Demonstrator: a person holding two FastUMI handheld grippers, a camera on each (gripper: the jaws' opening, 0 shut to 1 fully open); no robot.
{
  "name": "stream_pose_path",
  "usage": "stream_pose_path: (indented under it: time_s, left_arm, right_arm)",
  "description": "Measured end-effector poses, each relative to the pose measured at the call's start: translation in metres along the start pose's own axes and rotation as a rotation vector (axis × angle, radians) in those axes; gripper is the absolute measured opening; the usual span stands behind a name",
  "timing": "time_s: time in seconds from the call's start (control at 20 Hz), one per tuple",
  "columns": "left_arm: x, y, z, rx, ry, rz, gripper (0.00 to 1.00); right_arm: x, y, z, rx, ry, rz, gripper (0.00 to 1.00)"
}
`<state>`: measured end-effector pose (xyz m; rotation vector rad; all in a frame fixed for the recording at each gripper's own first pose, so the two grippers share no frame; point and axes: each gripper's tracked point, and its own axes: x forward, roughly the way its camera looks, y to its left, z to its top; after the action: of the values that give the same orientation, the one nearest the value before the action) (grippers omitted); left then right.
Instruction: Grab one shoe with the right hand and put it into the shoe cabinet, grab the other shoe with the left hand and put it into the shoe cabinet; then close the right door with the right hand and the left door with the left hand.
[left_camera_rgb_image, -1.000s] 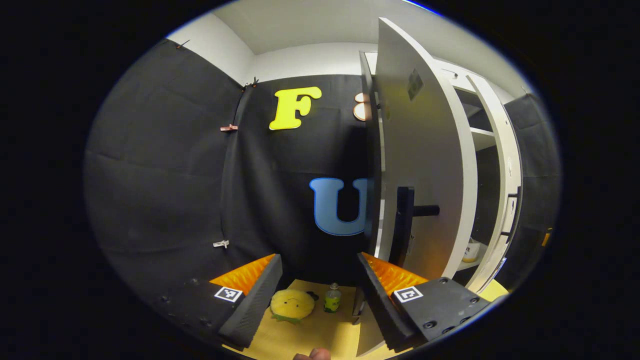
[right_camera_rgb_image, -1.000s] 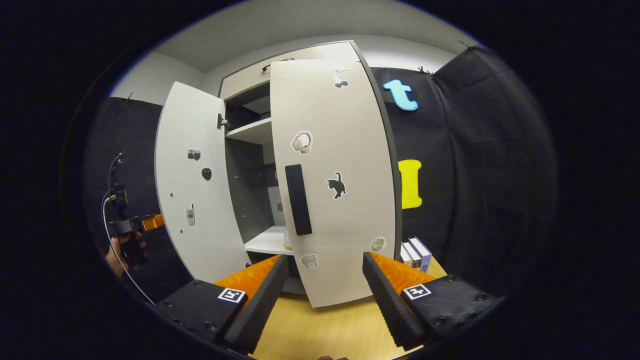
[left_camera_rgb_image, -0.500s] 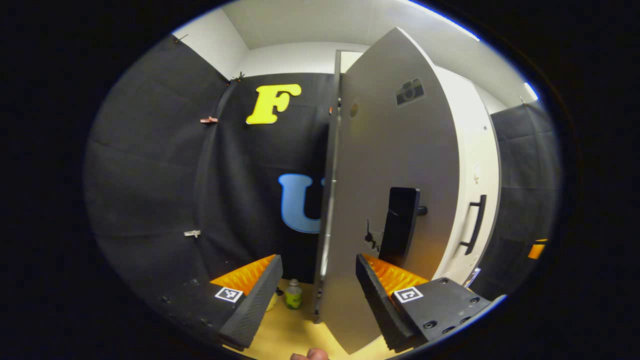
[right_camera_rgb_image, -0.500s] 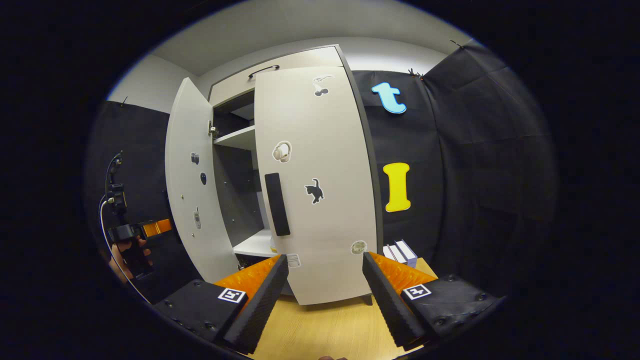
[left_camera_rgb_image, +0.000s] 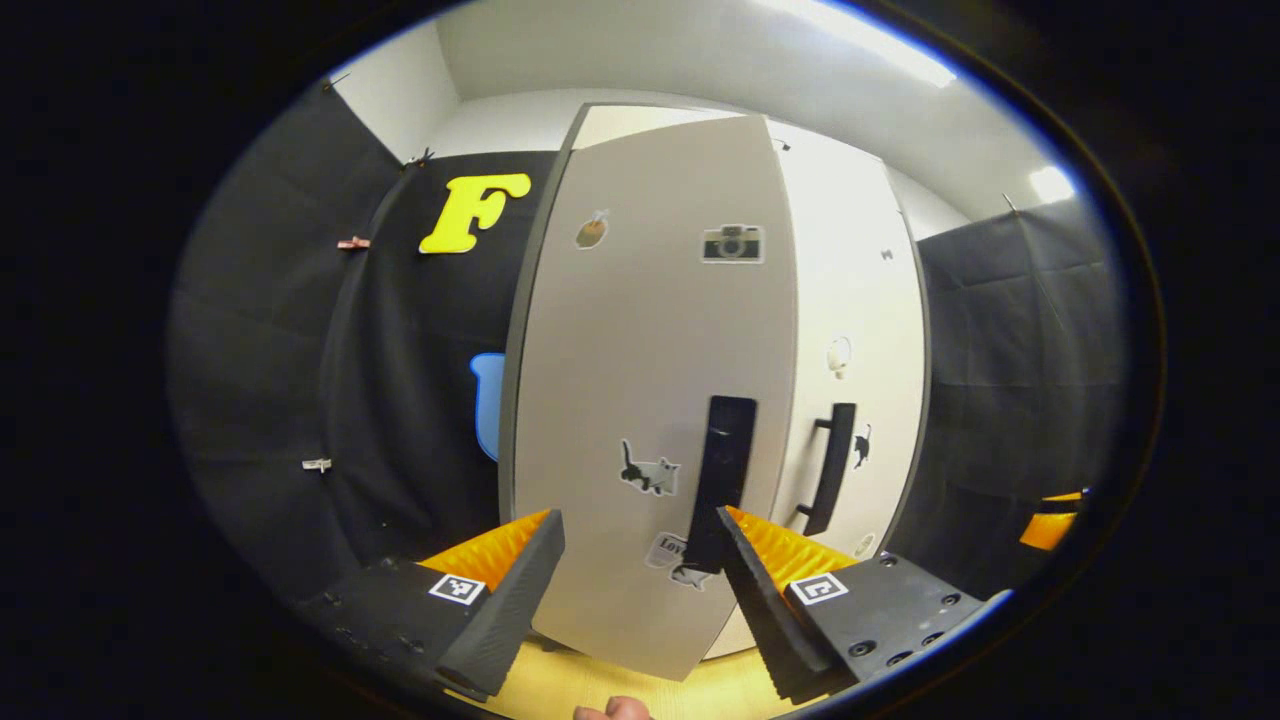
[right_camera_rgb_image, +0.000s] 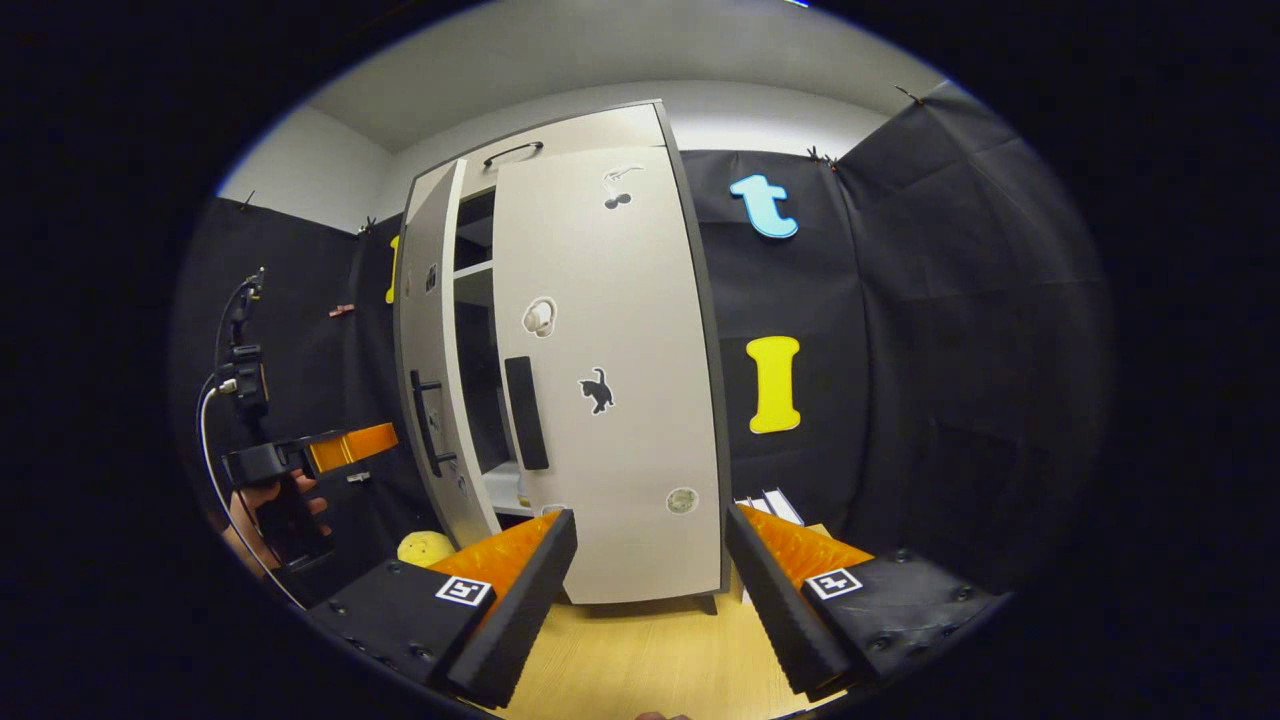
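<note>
The left gripper (left_camera_rgb_image: 640, 590), fingers apart and level, faces the nearly closed left door (left_camera_rgb_image: 650, 400), its handle (left_camera_rgb_image: 722, 480) vertical. The right gripper (right_camera_rgb_image: 650, 600), also spread, faces the closed right door (right_camera_rgb_image: 610, 400).

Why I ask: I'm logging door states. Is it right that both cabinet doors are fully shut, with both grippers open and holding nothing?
Not quite. The right door looks shut, but the left door stands ajar in the right gripper view, a dark gap showing a shelf. The left gripper and right gripper are open and hold nothing.
</note>
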<state>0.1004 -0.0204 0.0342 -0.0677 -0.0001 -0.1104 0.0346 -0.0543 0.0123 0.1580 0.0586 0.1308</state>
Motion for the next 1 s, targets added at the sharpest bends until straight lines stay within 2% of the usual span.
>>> stream_pose_path:
  time_s: [0.05, 0.3, 0.8, 1.0]
  left_arm:
    - [-0.006, -0.005, -0.002, 0.015, 0.004, -0.010, 0.95]
    - [-0.040, -0.019, -0.010, 0.050, 0.028, -0.042, 0.95]
    - [-0.092, -0.009, -0.020, 0.056, 0.052, -0.067, 0.95]
    - [-0.104, 0.003, -0.018, 0.049, 0.047, -0.047, 0.95]
  right_arm:
    - [-0.001, -0.002, 0.001, 0.007, -0.002, -0.007, 0.98]
    - [-0.006, -0.005, 0.001, -0.018, -0.005, -0.045, 0.98]
    - [-0.020, 0.041, 0.020, -0.102, -0.083, -0.012, 0.98]
    - [-0.022, 0.051, 0.016, -0.114, -0.077, -0.004, 0.98]
